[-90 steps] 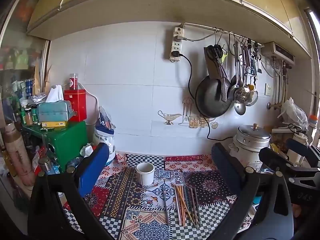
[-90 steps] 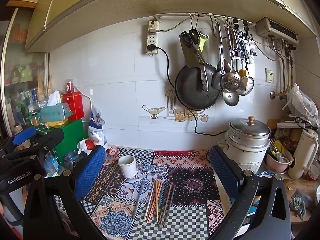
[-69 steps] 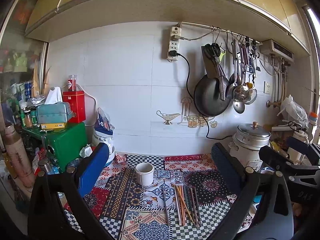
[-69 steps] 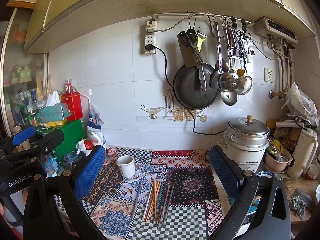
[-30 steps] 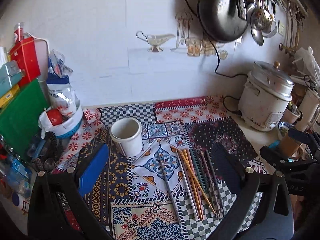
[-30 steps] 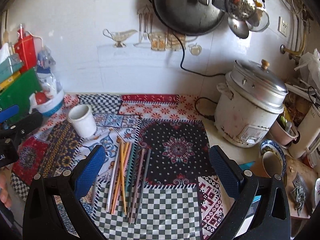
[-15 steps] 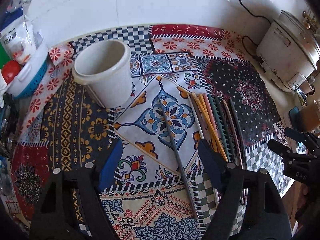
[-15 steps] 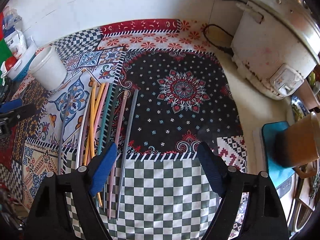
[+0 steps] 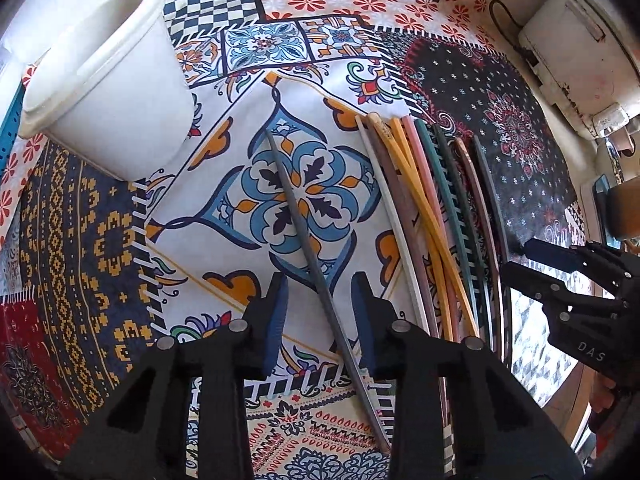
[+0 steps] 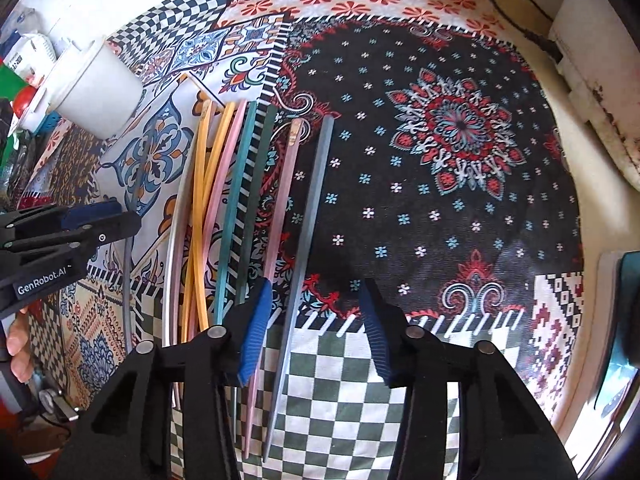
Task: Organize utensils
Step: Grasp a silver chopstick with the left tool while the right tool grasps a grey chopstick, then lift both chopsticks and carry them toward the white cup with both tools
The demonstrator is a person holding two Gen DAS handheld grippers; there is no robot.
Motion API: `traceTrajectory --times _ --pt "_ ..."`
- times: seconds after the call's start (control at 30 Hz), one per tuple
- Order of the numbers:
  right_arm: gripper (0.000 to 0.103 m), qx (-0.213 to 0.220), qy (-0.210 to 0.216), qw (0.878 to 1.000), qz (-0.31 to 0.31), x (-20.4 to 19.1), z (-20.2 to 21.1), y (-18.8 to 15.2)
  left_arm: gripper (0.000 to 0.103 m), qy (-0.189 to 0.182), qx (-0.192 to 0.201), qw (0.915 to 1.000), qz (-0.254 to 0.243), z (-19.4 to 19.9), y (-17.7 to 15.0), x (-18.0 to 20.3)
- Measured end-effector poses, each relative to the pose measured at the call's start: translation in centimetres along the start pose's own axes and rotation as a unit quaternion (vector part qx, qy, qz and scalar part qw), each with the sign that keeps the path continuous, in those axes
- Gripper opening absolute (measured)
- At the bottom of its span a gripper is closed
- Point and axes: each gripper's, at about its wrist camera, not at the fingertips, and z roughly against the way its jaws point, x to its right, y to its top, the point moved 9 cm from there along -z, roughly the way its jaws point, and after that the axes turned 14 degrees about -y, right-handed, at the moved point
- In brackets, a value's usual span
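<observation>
left gripper [image 9: 320,296]: closing, pads not yet touching the lone grey chopstick [image 9: 304,224] between them, lengthwise
right gripper [image 10: 316,320]: closing astride outermost grey chopstick [image 10: 308,224]
cup [image 9: 108,92]: up-left

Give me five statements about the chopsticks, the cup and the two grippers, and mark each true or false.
1. The white cup stands upright with nothing visible in it. True.
2. A grey chopstick lies apart from the bundle, between the closing jaws of the left gripper. True.
3. The right gripper holds a yellow chopstick. False: its closing jaws straddle a grey chopstick at the bundle's right edge, and the pads are not yet on it.
4. The chopsticks lie on a bare wooden counter. False: they lie on a patterned cloth.
5. Both grippers point down at the cloth. True.
</observation>
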Motion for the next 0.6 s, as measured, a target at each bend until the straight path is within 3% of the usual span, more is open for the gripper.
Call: traceTrajectory --times 0.17,0.3,0.4,0.47,0.6 --pt "0.039 0.004 -0.008 1.000 0.008 0.0 0.1 0.0 0.023 -0.001 -0.007 0.9999 -0.015 -0.5 -0.4 0.1" --pt "0.039 0.014 -0.008 1.000 0.027 -0.4 -0.1 0.5 0.007 -0.004 -0.014 0.9994 -0.030 -0.1 -0.6 -0.2" --pt "0.026 0.013 -0.018 0.999 0.032 0.1 -0.2 0.8 0.005 -0.021 -0.023 0.9989 -0.035 0.0 -0.5 -0.6" --pt "0.008 0.010 -0.035 0.998 0.045 0.5 -0.5 1.5 0.005 -0.026 -0.029 0.9986 -0.035 0.0 -0.4 -1.0" --pt "0.005 0.006 -0.010 0.999 0.052 1.3 -0.1 2.1 0.004 -0.027 -0.048 0.9978 -0.036 0.2 -0.5 -1.3"
